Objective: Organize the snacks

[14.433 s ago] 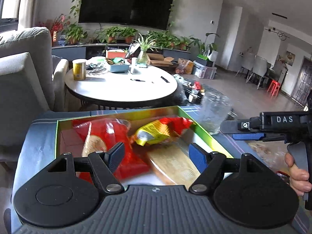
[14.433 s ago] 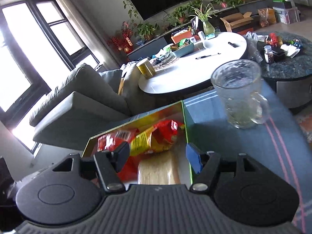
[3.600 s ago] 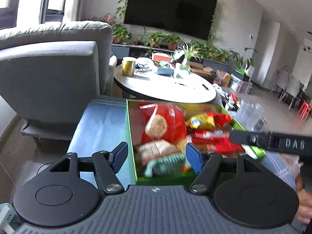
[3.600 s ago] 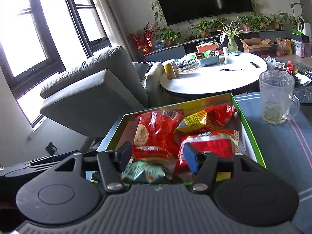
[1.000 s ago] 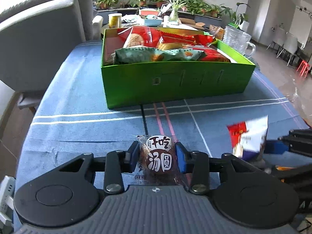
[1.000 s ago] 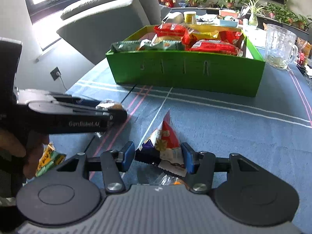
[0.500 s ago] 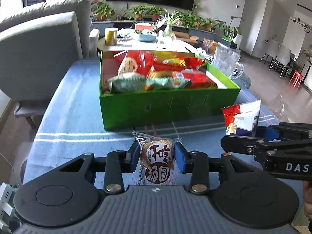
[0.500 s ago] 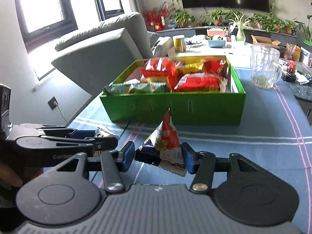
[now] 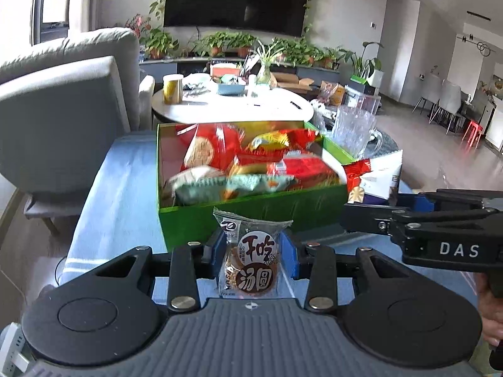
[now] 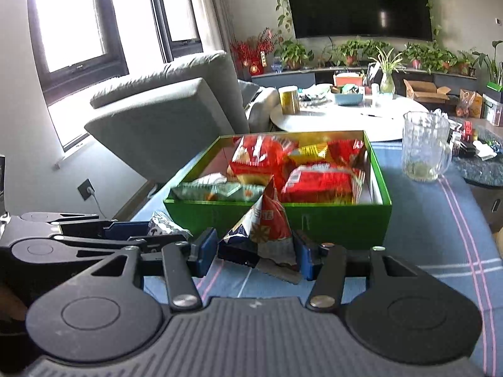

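Clamping a round cookie packet (image 9: 255, 259), the left tongs (image 9: 255, 256) hover just short of the green box (image 9: 251, 210), with the packet's crimped top edge overlapping the box's near wall in the left wrist view. Both blue pads press the wrapper's sides, and the packet stands upright between them. The right tongs (image 10: 257, 248) grip a red and white snack bag (image 10: 267, 223) that is folded into a peak; its tip rises just above the box's near rim (image 10: 314, 204) in the right wrist view. Each pair of tongs shows in the other's camera, side by side and close together, with the right one (image 9: 371, 210) off the box's near right corner.

Inside the box, red bags (image 10: 261, 154), a yellow bag (image 10: 309, 150) and another red bag (image 10: 320, 182) fill the far and right parts, while a pale green bag (image 10: 220, 190) lies along the near wall. A white strip of bare floor (image 10: 375, 191) shows beside the right wall. Blue cloth covers the desk (image 10: 440, 235), with open cloth to the right of the box and a glass mug (image 10: 424, 146) standing well apart from the box's far right corner. On the left the desk edge (image 9: 91, 194) runs close to the box, with a grey armchair (image 9: 63, 119) beyond it.
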Demonstrator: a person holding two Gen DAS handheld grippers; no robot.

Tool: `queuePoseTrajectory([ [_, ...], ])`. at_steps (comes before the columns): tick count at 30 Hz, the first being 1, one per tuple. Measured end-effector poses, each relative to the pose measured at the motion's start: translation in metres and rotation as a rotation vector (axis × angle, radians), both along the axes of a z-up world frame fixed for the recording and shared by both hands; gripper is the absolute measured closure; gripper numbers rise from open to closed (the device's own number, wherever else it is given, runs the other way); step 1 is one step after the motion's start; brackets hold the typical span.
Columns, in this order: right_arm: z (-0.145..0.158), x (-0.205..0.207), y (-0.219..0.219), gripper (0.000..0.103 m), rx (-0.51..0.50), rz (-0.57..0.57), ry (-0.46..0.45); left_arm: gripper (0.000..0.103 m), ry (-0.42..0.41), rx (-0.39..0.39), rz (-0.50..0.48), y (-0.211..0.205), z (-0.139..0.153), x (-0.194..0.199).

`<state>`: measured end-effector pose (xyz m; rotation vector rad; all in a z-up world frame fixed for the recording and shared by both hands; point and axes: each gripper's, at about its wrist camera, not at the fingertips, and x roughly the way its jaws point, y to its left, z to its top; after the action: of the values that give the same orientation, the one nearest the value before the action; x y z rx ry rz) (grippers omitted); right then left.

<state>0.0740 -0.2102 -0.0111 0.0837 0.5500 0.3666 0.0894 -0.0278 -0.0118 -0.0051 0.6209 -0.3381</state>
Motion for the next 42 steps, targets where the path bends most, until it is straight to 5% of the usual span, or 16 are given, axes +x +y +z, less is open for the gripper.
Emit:
queuePoseTrajectory([
  [23, 0.018, 0.025, 0.000, 0.034, 0.014, -0.025, -0.047, 0.068, -0.136, 0.000, -0.021, -0.006, 0.050, 0.025],
  [42, 0.023, 0.111, 0.001, 0.034, 0.114, -0.070, 0.002, 0.068, -0.075, 0.009, 0.054, -0.005, 0.041, 0.102],
])
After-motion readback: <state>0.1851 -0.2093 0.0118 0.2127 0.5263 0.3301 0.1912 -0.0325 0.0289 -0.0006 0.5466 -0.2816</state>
